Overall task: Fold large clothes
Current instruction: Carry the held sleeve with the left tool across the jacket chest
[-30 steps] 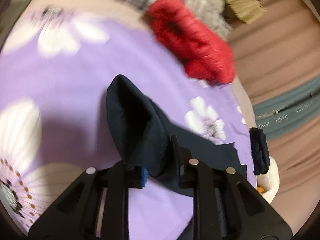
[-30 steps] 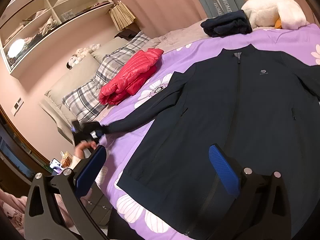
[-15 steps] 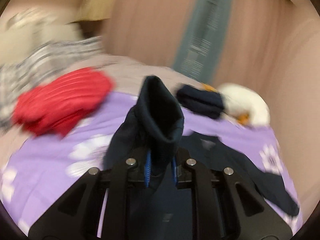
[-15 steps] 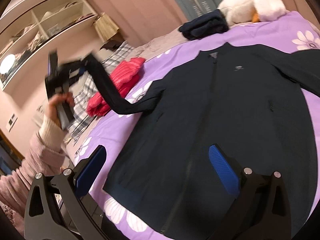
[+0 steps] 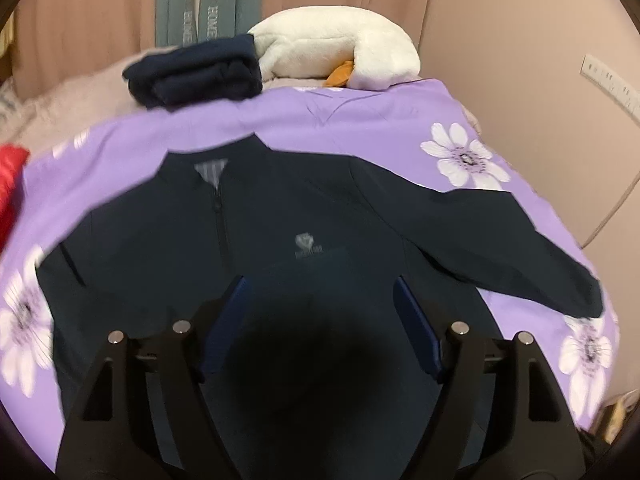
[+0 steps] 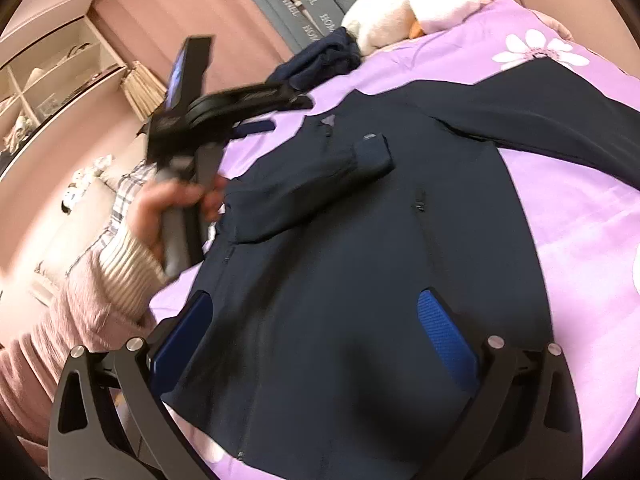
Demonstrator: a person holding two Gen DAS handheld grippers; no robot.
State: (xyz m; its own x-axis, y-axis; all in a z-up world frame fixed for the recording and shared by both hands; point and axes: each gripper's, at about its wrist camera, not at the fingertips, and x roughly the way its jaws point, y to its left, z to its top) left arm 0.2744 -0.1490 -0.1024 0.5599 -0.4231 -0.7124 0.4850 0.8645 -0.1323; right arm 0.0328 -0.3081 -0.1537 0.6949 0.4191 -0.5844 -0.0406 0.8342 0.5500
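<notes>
A dark navy zip jacket (image 5: 168, 232) lies face up on the purple flowered bedsheet (image 5: 360, 128). Its one sleeve (image 6: 320, 184) lies folded across the chest, cuff (image 6: 372, 152) free. The other sleeve (image 5: 500, 240) stretches out to the right. My left gripper (image 5: 320, 284) hovers over the chest with its jaws opening; the pads press on nothing. In the right wrist view a hand (image 6: 176, 208) holds that left gripper (image 6: 290, 114) above the collar area. My right gripper (image 6: 314, 300) is open over the jacket's lower body, empty.
A folded dark garment (image 5: 196, 76) and a white plush toy (image 5: 340, 48) lie at the bed's far edge by the curtains. A red down jacket (image 5: 8, 184) shows at the left. Plaid pillows (image 6: 120, 196) and wall shelves (image 6: 52, 80) stand beyond the person's sleeve (image 6: 92, 304).
The left gripper swung the sleeve up off the bed's left side and over onto the jacket's chest, then went from shut to open and let it go. The right gripper came lower towards the jacket.
</notes>
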